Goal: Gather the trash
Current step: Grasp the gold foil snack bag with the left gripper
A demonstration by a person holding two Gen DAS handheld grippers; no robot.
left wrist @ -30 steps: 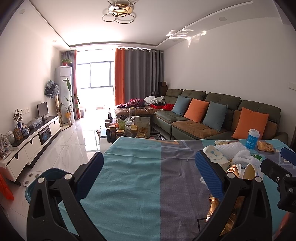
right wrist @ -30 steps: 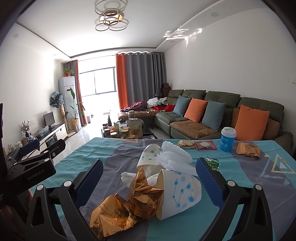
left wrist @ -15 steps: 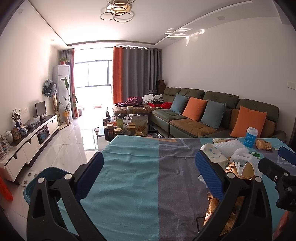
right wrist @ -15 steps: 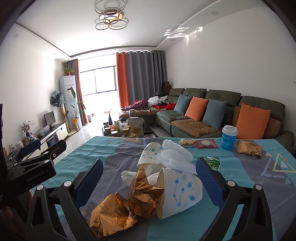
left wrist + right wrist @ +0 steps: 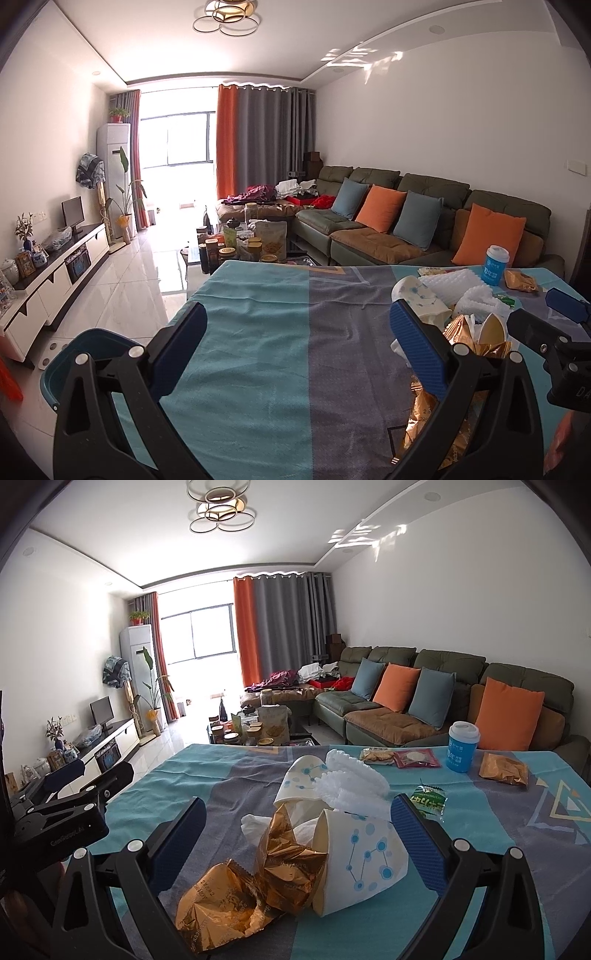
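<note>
A trash pile lies on the cloth-covered table [image 5: 498, 849]: a gold foil wrapper [image 5: 218, 897], a crumpled gold wrapper [image 5: 288, 860], a tipped white paper cup with blue dots [image 5: 365, 853], a second paper cup [image 5: 303, 782] and white foam wrap [image 5: 351, 782]. My right gripper [image 5: 293, 840] is open, with the pile lying between its fingers. My left gripper [image 5: 295, 343] is open and empty over bare cloth, left of the pile [image 5: 472, 328]. A blue bin [image 5: 88, 350] stands on the floor at the table's left.
A green snack packet [image 5: 428, 799], a blue lidded cup [image 5: 461, 751], a gold bag [image 5: 504, 770] and two flat snack packs [image 5: 400, 757] lie farther back. A sofa with cushions [image 5: 424, 705] and a cluttered coffee table [image 5: 255, 727] stand beyond.
Both grippers have risen or tilted slightly, so the table sits a little lower in both views. Both stay open and the trash has not moved.
</note>
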